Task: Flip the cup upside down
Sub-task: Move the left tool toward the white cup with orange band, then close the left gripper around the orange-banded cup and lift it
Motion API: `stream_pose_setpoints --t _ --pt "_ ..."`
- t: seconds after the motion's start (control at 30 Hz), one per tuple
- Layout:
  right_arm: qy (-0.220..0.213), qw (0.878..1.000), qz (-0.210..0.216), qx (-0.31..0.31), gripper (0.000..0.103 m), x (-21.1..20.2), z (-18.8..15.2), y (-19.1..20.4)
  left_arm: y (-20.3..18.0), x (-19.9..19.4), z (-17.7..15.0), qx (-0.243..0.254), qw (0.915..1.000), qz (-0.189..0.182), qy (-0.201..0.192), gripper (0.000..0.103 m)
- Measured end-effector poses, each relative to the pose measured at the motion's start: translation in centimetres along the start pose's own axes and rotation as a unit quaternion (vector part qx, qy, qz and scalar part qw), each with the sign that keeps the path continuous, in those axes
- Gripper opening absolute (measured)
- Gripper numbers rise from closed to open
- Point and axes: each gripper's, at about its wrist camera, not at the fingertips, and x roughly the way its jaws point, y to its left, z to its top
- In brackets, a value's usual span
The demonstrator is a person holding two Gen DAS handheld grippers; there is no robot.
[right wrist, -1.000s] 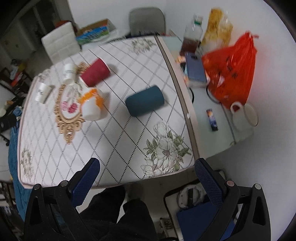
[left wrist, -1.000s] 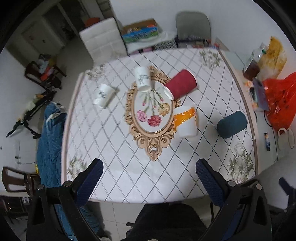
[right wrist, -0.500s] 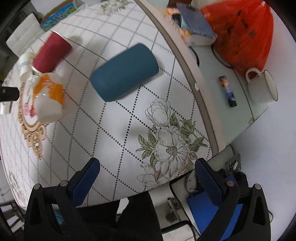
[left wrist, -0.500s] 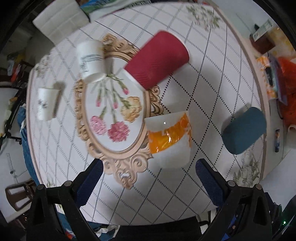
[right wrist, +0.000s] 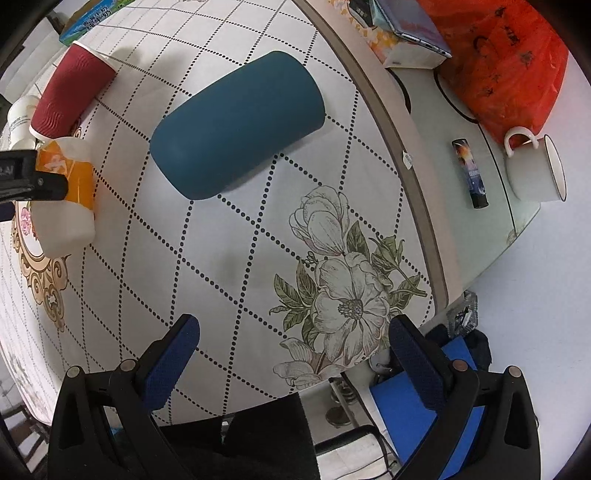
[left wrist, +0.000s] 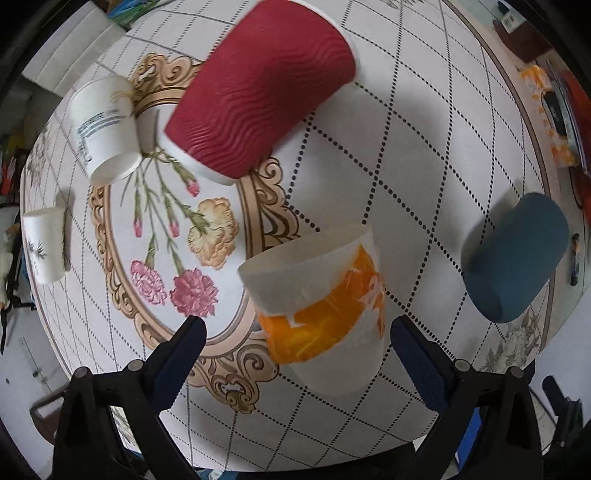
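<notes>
Several cups lie on their sides on the patterned table (left wrist: 406,155). A white cup with an orange band (left wrist: 325,314) lies just ahead of my open left gripper (left wrist: 295,347), between its fingers but not touched; it also shows in the right wrist view (right wrist: 70,192). A red ribbed cup (left wrist: 258,96) lies beyond it. A teal cup (left wrist: 517,258) lies to the right; in the right wrist view the teal cup (right wrist: 236,122) is ahead of my open, empty right gripper (right wrist: 295,343).
Two small white paper cups (left wrist: 105,129) (left wrist: 46,243) lie at the left. On the side table (right wrist: 443,155) are a white mug (right wrist: 535,170), a red bag (right wrist: 509,59), a book (right wrist: 413,22) and a small dark tube (right wrist: 471,173). The table's front edge is near both grippers.
Both grippers have moved down and forward toward the table. The orange-banded cup now sits between the left fingers; the teal cup is much closer to the right gripper.
</notes>
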Motion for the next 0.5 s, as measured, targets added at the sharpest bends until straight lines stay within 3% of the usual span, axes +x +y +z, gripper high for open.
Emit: stream_pose_setpoints --t 0.33,0.4,0.5 --pt "0.003 1.000 -0.008 0.008 0.103 -0.3 0.5 0.5 -0.8 1.8 0.6 0.031 0.9995 0.008 -0.005 0.094" --pt "0.004 1.000 -0.009 0.012 0.103 -0.1 0.6 0.3 -0.9 2.2 0.7 0.035 0.9994 0.001 -0.004 0.080" --pt "0.005 1.000 -0.011 0.020 0.103 0.1 0.7 0.0 -0.8 2.6 0.9 0.037 0.9993 0.002 -0.008 0.079"
